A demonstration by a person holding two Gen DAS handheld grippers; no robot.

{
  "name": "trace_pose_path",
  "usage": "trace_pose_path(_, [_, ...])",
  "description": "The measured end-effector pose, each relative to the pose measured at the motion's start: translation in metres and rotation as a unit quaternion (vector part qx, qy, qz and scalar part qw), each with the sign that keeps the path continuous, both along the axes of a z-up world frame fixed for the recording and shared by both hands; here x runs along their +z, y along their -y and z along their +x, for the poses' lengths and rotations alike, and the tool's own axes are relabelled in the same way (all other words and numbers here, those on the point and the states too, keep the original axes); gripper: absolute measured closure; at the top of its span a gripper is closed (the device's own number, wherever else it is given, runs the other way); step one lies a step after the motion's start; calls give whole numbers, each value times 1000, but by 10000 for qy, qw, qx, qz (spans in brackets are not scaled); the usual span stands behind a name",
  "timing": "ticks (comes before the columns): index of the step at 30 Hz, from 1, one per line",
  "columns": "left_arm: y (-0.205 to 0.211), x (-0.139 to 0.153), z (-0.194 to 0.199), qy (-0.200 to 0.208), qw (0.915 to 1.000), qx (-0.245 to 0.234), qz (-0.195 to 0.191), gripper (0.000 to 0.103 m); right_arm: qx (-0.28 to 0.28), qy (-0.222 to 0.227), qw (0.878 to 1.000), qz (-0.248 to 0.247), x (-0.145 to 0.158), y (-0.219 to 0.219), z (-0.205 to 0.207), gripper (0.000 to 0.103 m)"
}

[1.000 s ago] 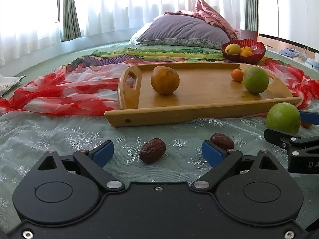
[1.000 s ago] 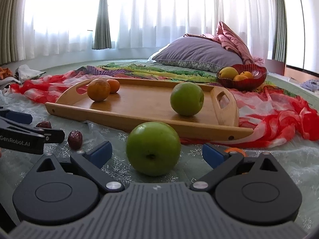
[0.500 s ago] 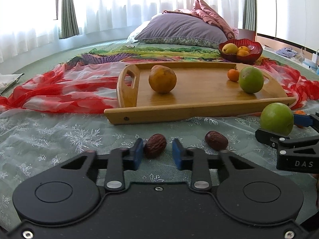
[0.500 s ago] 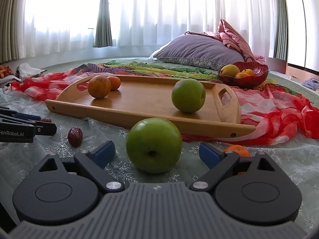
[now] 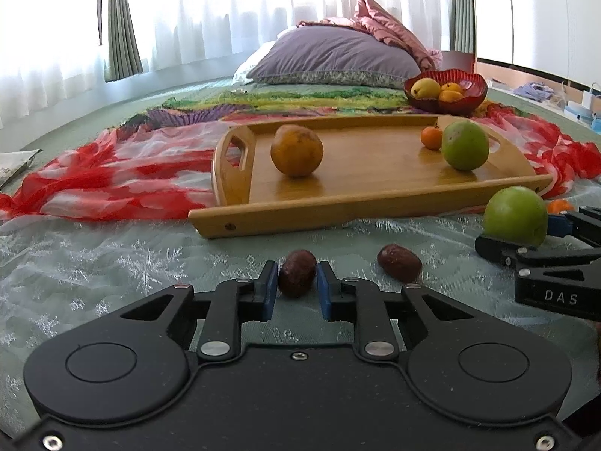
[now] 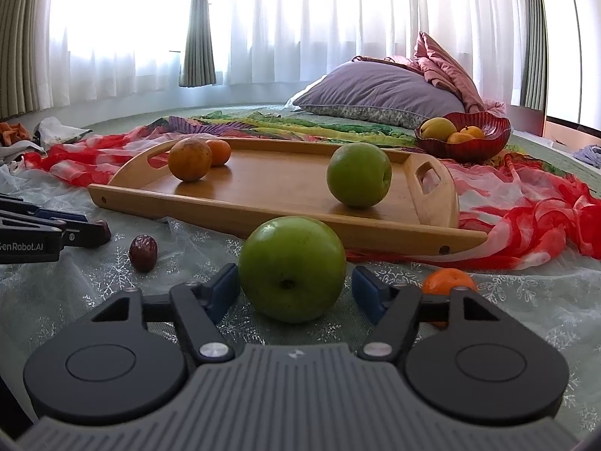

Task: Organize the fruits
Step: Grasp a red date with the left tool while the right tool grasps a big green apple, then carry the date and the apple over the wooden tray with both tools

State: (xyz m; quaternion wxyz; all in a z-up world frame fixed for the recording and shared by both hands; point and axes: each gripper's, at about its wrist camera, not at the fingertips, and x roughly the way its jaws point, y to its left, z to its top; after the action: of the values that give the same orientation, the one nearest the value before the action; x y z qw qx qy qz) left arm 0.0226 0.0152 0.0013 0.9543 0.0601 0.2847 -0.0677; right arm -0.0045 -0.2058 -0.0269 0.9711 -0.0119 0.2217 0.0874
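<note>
My left gripper is shut on a dark red date that lies on the lace cloth. A second date lies just to its right. My right gripper is open, with a green apple between its pads, apart from both. The wooden tray beyond holds a large orange, a small orange and another green apple. A small orange lies by my right gripper's right finger.
A red bowl with yellow and orange fruit stands behind the tray. A red and white scarf lies under and around the tray. A purple pillow lies at the back. The right gripper shows at the left view's right edge.
My left gripper has closed from wide open onto the date. My right gripper has narrowed a little around the green apple and shifted slightly forward.
</note>
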Motion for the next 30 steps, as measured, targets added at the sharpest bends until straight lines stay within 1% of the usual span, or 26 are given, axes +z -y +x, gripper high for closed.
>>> trace_pose_path(3, [0,-4,1,-47,10000,-12,13,82,-17,-16,10000,-10,-1,0,0,34])
trace_pose_path(6, [2,-4,0,-17,10000,-39,59,82,10,-6,10000,-33,-1,-1,-1,37])
trace_pose_path(11, [2,-2,2,-3,10000,-26,-24,84,38,11,10000,-81,-2,-2,-1,41])
trace_pose_path(12, [2,-2,1,9,10000,-22,-31,84,41,14,10000,-81,-2,-2,-2,43])
trace_pose_path(24, [10,9,5,179,9998,-105,-7,85,83,33,9999,-134,0,-2,-3,44])
trace_pose_path(30, [12,22,11,296,9994,-165,-58,85,-12,128,9999,30,14,5,-7,44])
